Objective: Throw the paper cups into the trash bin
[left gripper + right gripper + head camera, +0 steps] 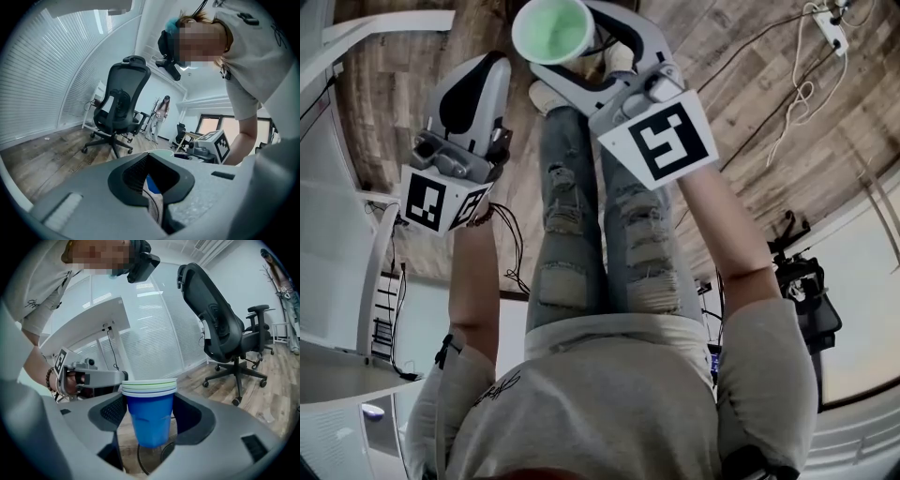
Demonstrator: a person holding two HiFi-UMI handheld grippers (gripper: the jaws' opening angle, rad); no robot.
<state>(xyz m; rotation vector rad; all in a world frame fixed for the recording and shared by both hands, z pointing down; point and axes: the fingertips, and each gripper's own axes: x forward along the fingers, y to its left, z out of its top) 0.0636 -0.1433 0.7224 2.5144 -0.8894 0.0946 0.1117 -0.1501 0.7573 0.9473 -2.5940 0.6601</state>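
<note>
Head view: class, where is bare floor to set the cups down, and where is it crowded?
Free: wood floor between right forearm and white cables; also between desk and left gripper. Crowded: around the shoes under the cup stack.

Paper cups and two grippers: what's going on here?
A person holds a nested stack of paper cups, blue outermost, upright between the jaws of the right gripper. The left gripper is shut and empty beside it. No trash bin shows in any view, so the cups are not yet thrown away. An office chair stands in the room.
</note>
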